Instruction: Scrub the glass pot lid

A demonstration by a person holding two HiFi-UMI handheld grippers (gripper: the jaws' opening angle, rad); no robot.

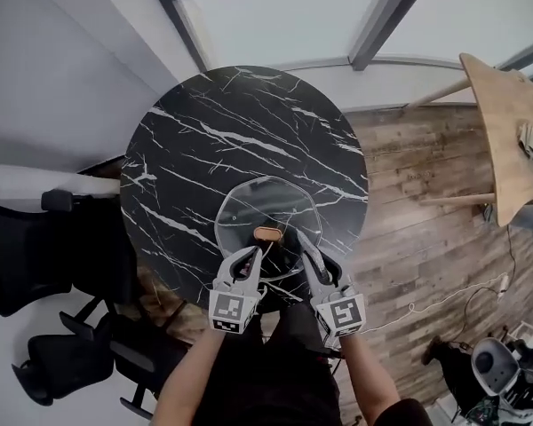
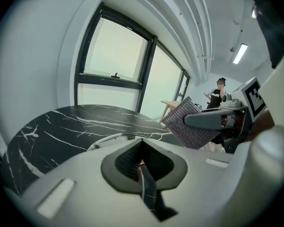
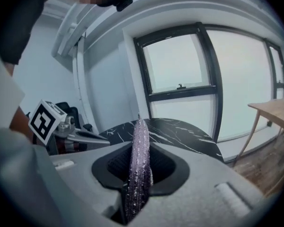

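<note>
A glass pot lid with a brown knob lies on the round black marble table, near its front edge. My left gripper is shut on the lid's near rim; a curved stretch of that rim shows just beyond its jaws. My right gripper is shut on a glittery grey-purple scrub pad, which stands on edge between its jaws. In the left gripper view the pad hangs above the lid's right side. The left gripper shows at the left of the right gripper view.
Black office chairs stand left of the table. A wooden table is at the right over plank flooring, with a white cable on the floor. Large windows lie beyond the table. A person stands far off.
</note>
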